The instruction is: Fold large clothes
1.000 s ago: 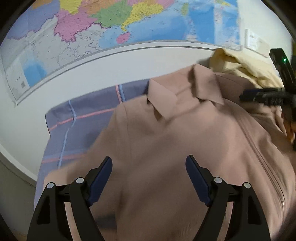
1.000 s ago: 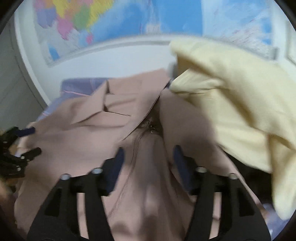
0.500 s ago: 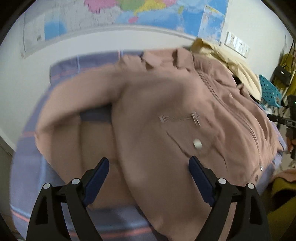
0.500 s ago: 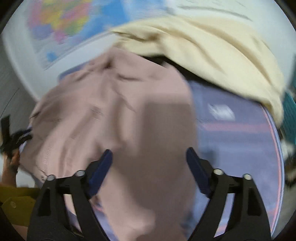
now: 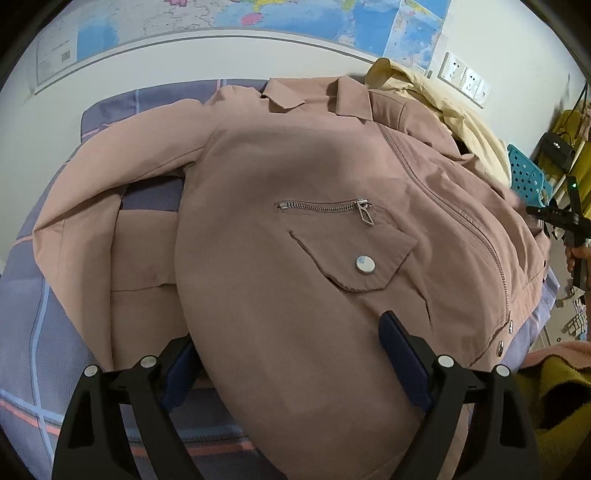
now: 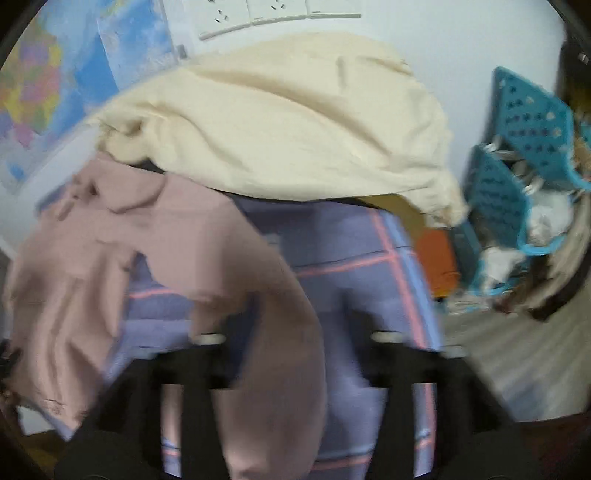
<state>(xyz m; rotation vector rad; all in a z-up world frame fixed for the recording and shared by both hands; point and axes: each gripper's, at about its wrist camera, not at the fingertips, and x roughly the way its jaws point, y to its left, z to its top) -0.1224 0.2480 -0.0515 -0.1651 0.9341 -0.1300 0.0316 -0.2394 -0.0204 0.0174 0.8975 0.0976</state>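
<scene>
A dusty-pink zip jacket [image 5: 295,229] lies front up on the purple plaid bed sheet [image 5: 33,325], collar toward the wall. One sleeve [image 5: 88,206] is bent at its left. My left gripper [image 5: 291,354] is open above the jacket's lower hem, which covers part of the left finger. In the blurred right wrist view the jacket [image 6: 122,240] lies at the left and its other sleeve [image 6: 280,354] hangs down between my right gripper's fingers [image 6: 295,350]. The jaws stand wide apart. The right gripper also shows at the far right of the left wrist view [image 5: 561,218].
A cream garment [image 6: 295,125] is heaped at the head of the bed against the wall [image 5: 184,59]. Blue perforated baskets [image 6: 517,177] with clutter stand beside the bed on the right. A map [image 5: 221,11] and wall sockets [image 6: 273,11] are behind.
Both grippers have pulled back from the collar toward the jacket's lower end. The right view has swung right, and the sleeve now hangs between its fingers.
</scene>
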